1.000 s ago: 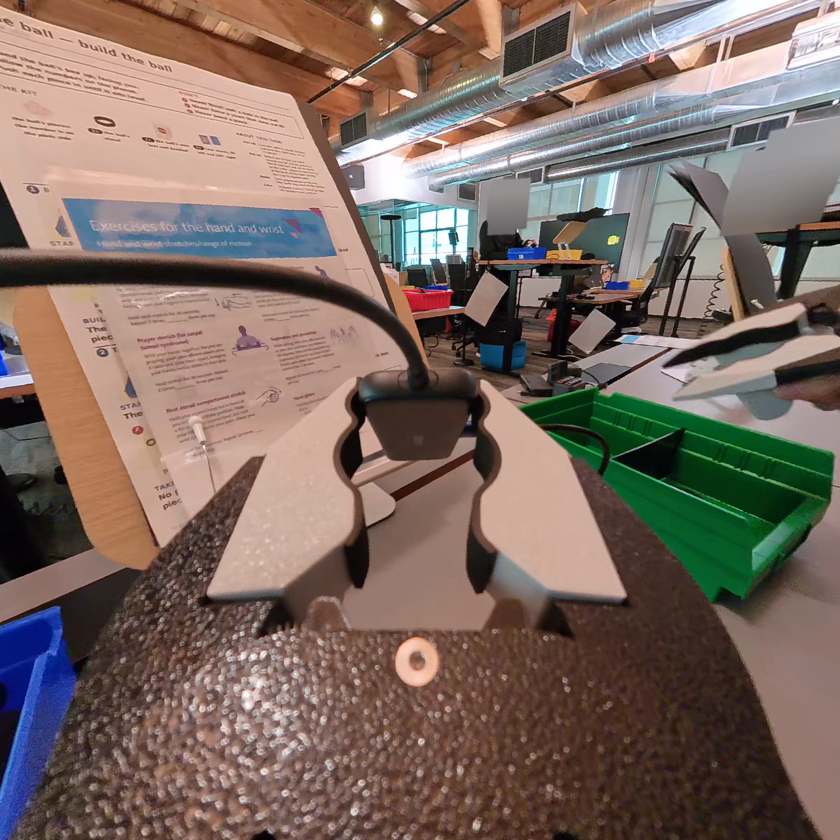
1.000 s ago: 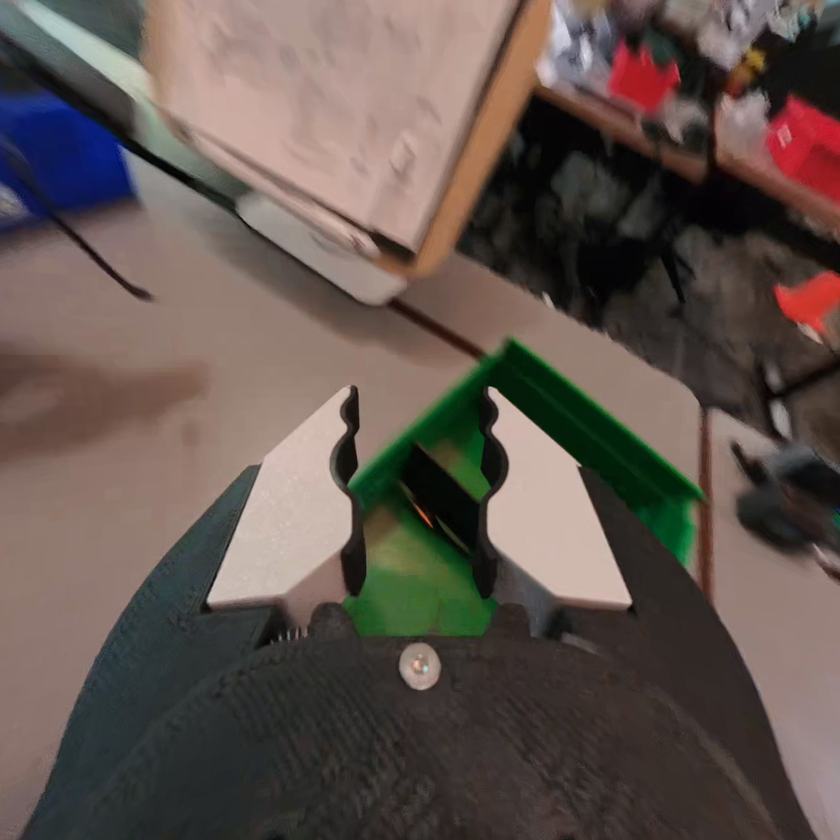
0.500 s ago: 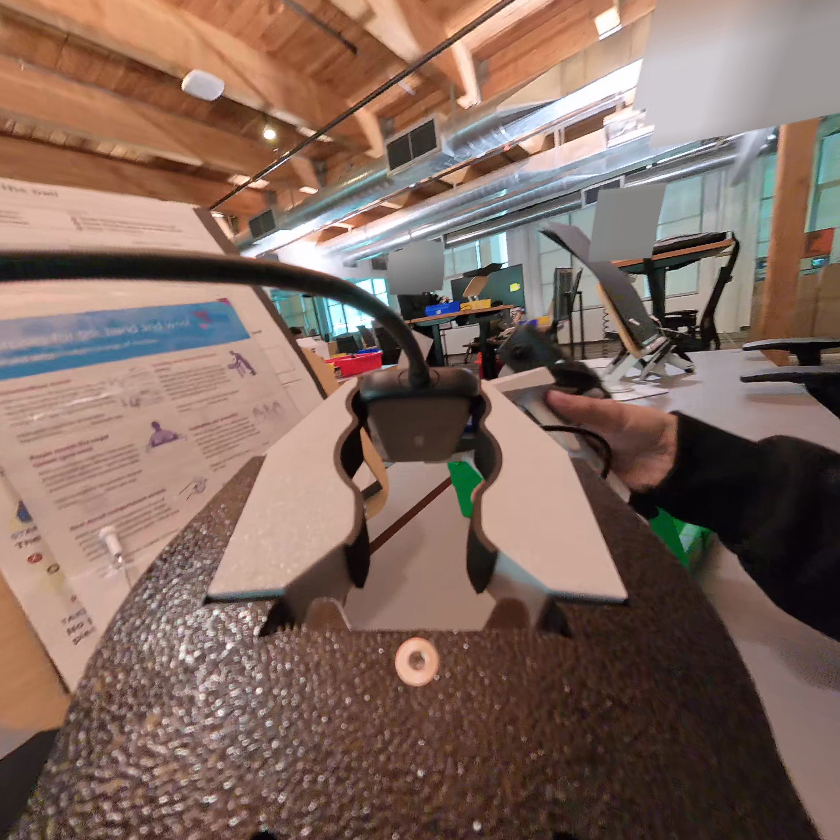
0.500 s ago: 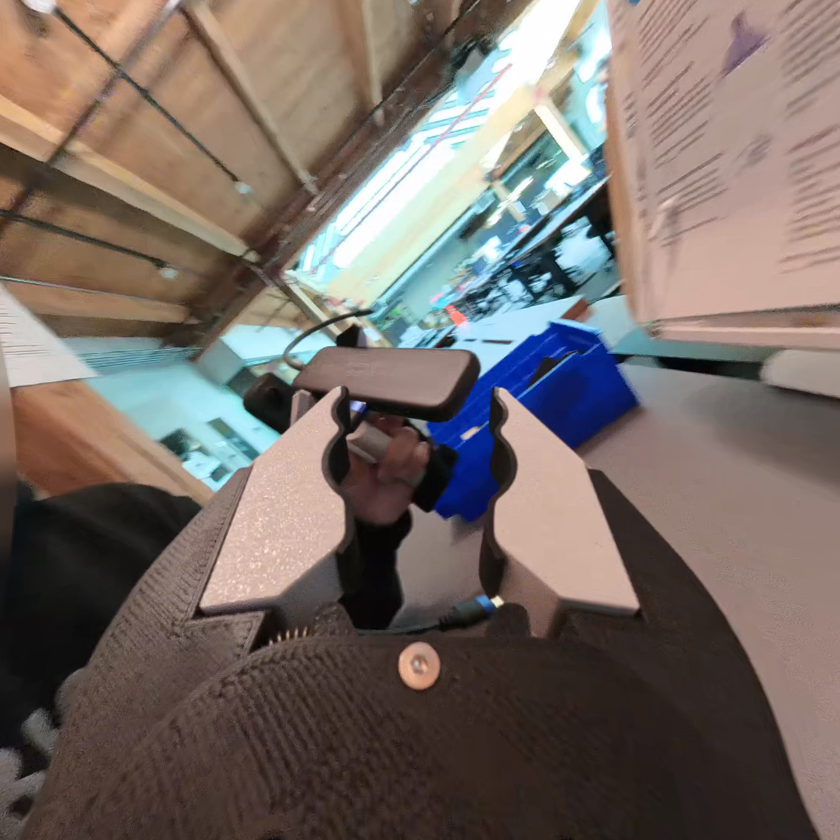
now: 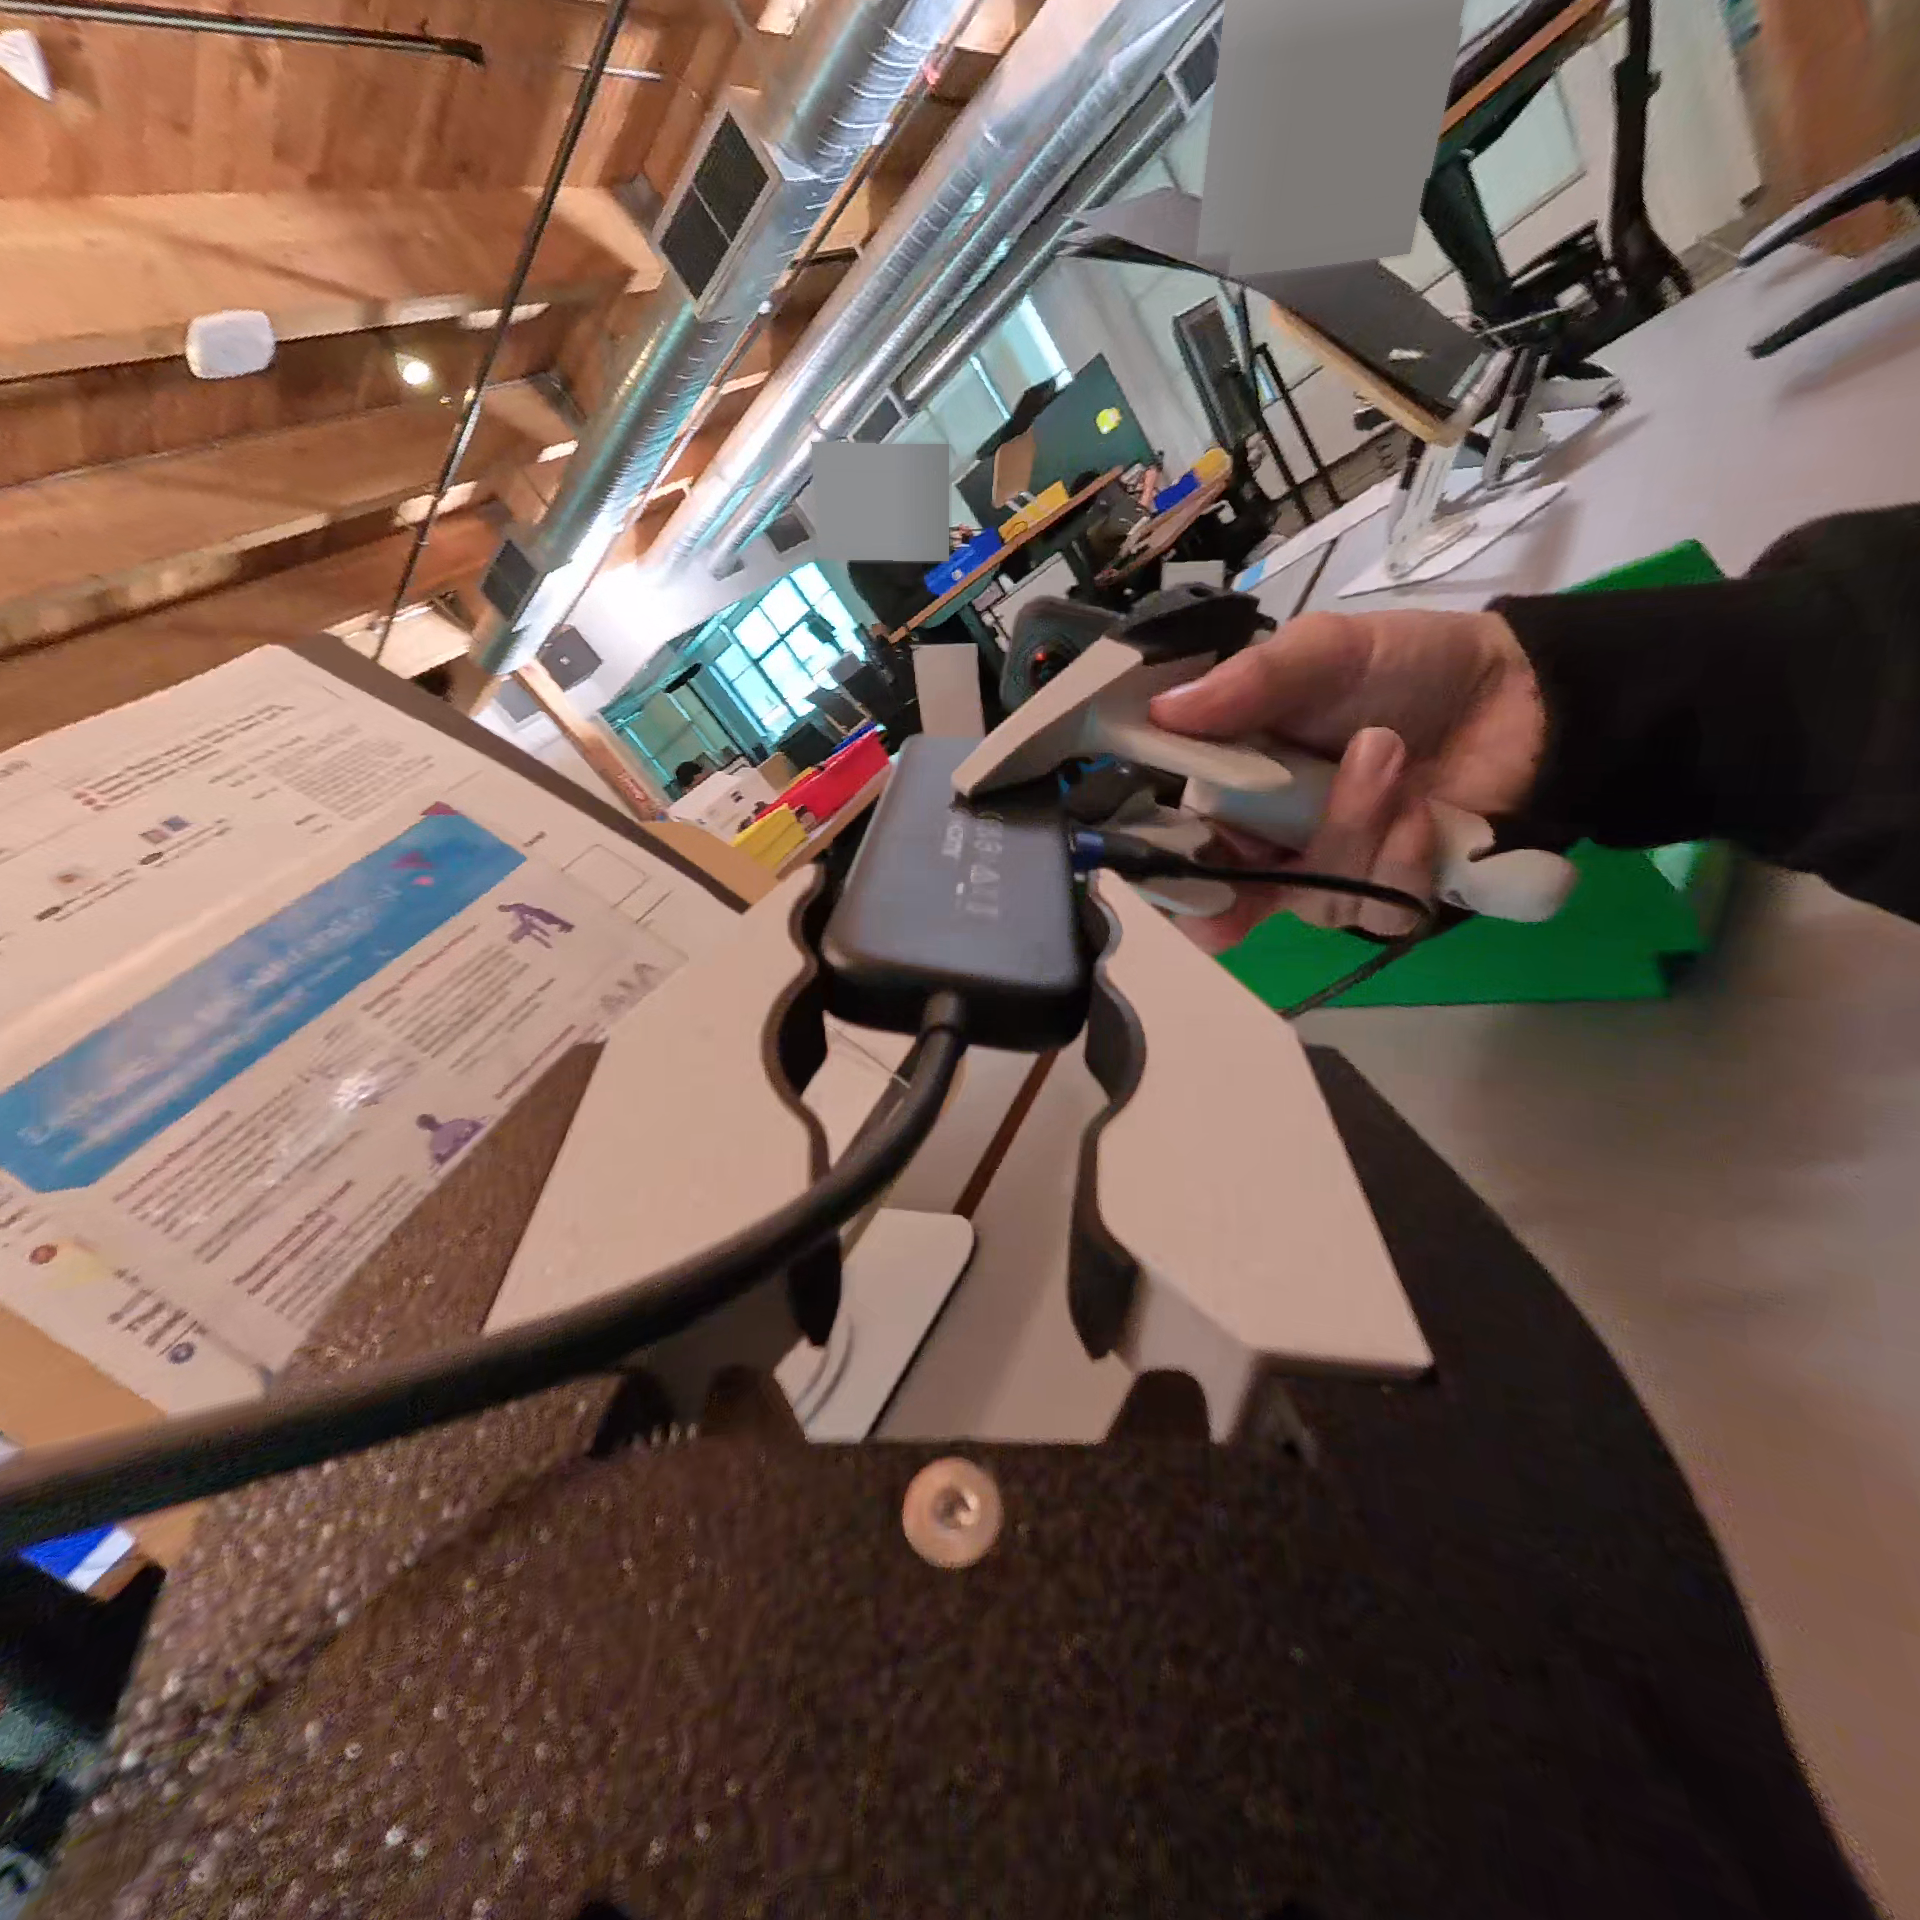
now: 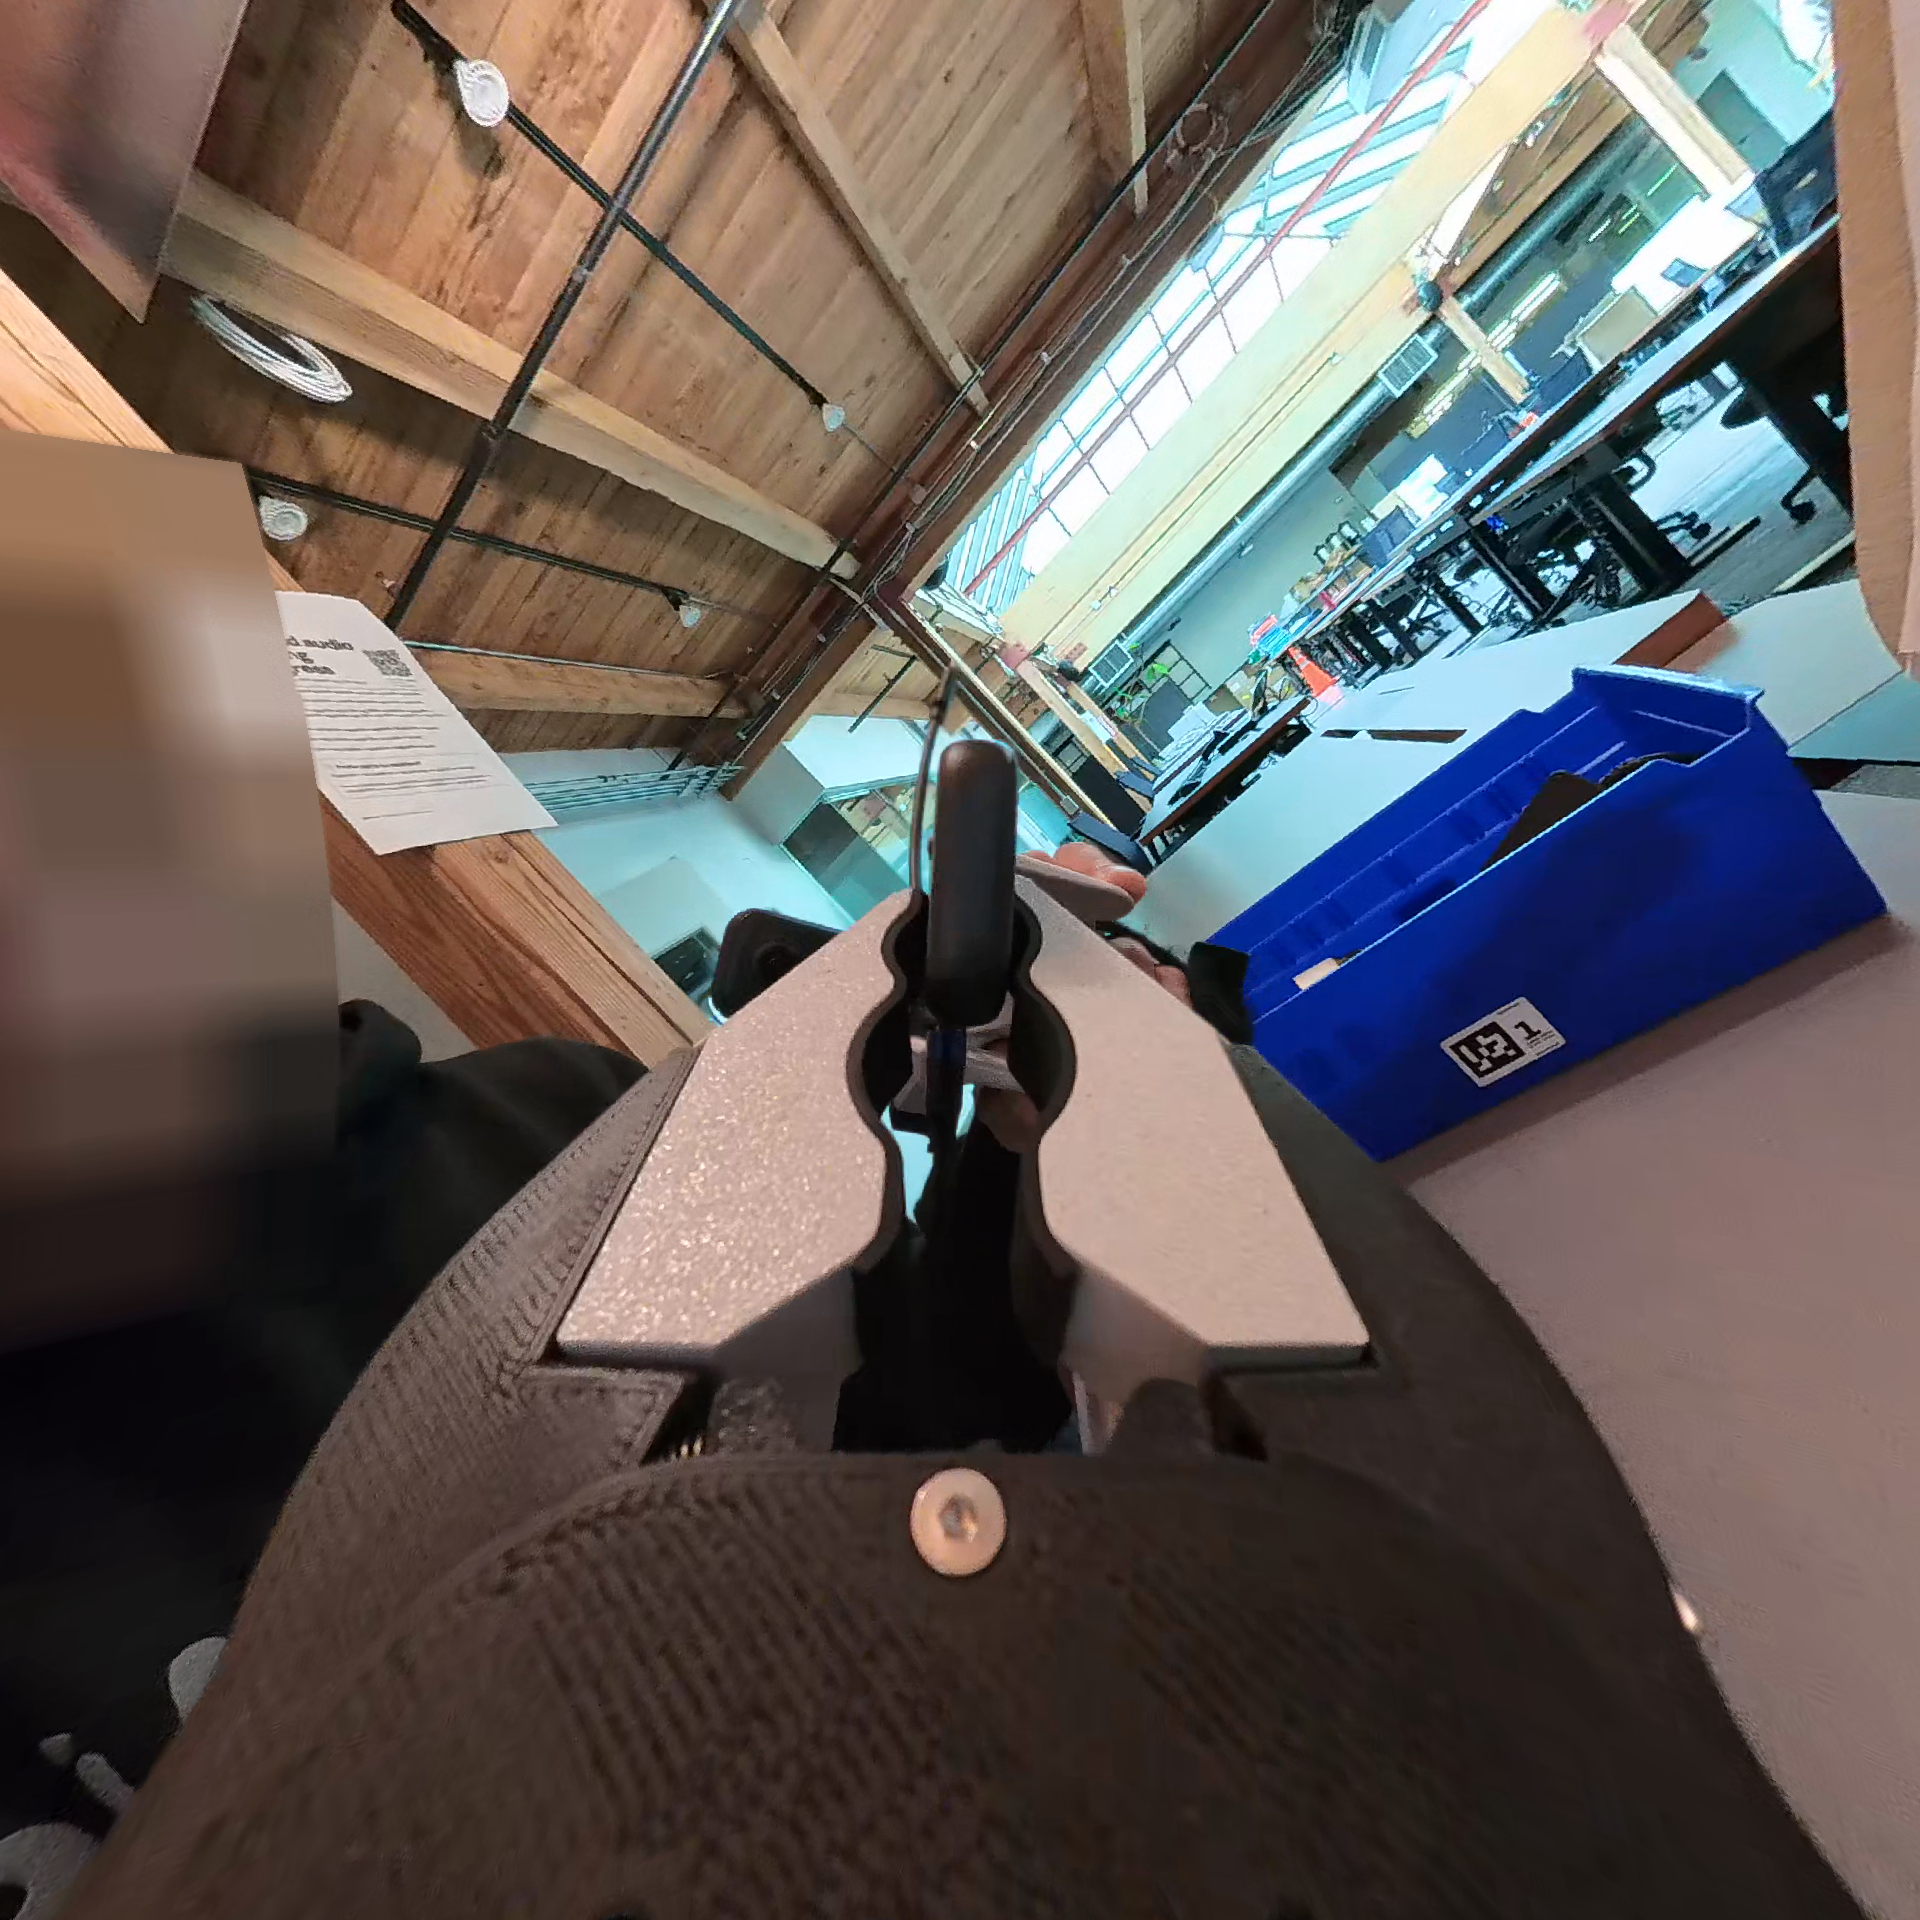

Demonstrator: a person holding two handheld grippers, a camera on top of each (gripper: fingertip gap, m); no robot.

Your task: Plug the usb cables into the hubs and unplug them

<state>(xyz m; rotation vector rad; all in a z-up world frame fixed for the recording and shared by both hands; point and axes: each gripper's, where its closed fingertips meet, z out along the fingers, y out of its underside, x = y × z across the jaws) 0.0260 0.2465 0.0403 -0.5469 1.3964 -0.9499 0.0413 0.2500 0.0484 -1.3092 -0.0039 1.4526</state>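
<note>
My left gripper (image 5: 951,940) is shut on a dark grey USB hub (image 5: 956,894), held flat above the table, its thick cable (image 5: 623,1340) trailing down to the left. My right gripper (image 6: 966,935), held by a hand (image 5: 1382,717), has its jaws narrow, flanking the hub's edge (image 6: 971,883). One of its fingers (image 5: 1049,727) lies on the hub's far end. A blue-tipped USB plug (image 5: 1086,847) sits at the hub's right side, in the gap of the right fingers (image 6: 940,1049). Its thin black cable (image 5: 1320,899) loops right. I cannot tell whether it is seated.
A green bin (image 5: 1507,956) lies on the grey table (image 5: 1610,1195) behind the right gripper. A blue bin (image 6: 1558,935) with a marker tag stands on the table to the right in the right wrist view. A wooden stand with printed sheets (image 5: 312,987) leans at the left.
The right gripper swung round to the hub and its open jaws narrowed around the hub's edge. The left gripper tilted, turning the hub's flat face towards its camera.
</note>
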